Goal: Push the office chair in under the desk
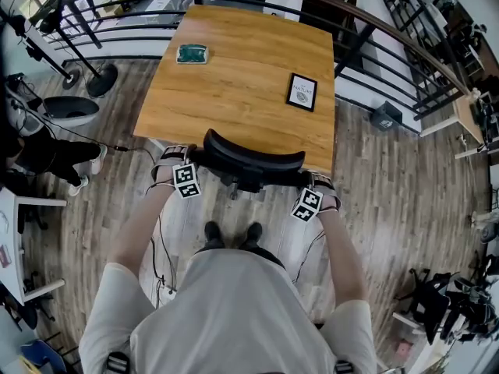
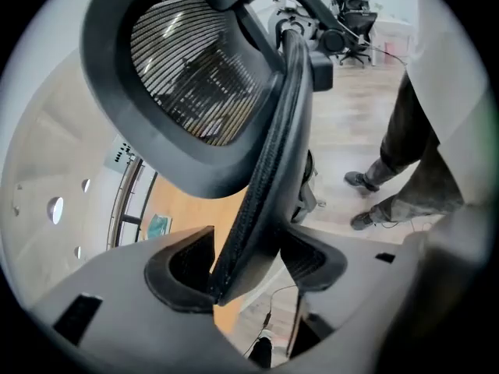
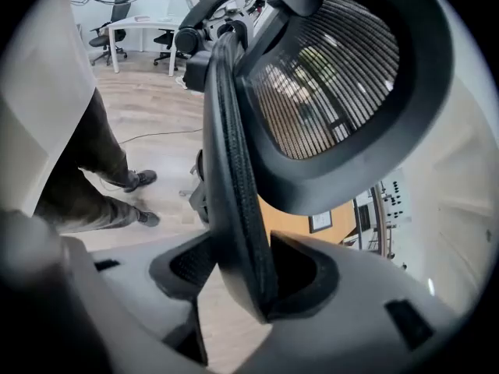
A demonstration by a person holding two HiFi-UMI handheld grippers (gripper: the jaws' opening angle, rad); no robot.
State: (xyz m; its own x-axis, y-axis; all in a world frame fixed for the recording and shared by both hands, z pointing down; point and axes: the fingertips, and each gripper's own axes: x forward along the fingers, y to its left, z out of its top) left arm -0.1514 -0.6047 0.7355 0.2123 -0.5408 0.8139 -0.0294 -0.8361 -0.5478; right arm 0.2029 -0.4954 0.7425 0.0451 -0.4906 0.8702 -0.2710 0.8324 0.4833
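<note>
The black office chair (image 1: pixel 253 160) stands with its seat under the wooden desk (image 1: pixel 234 84); only its curved headrest and the top of its back show at the desk's near edge. My left gripper (image 1: pixel 176 160) is at the left edge of the chair back (image 2: pixel 273 154), my right gripper (image 1: pixel 318 182) at the right edge (image 3: pixel 234 154). In both gripper views the back's padded rim runs between the jaws. The left gripper (image 2: pixel 245 267) and right gripper (image 3: pixel 245 275) stand open, with a dark gap beside the rim. The mesh headrest (image 2: pixel 195 76) looms above.
A green object (image 1: pixel 192 53) and a framed card (image 1: pixel 302 91) lie on the desk. A curved railing (image 1: pixel 374 45) runs behind it. A seated person's legs (image 1: pixel 47 158) are at the left, next to stand bases (image 1: pixel 101 80). My feet (image 1: pixel 232 234) are right behind the chair.
</note>
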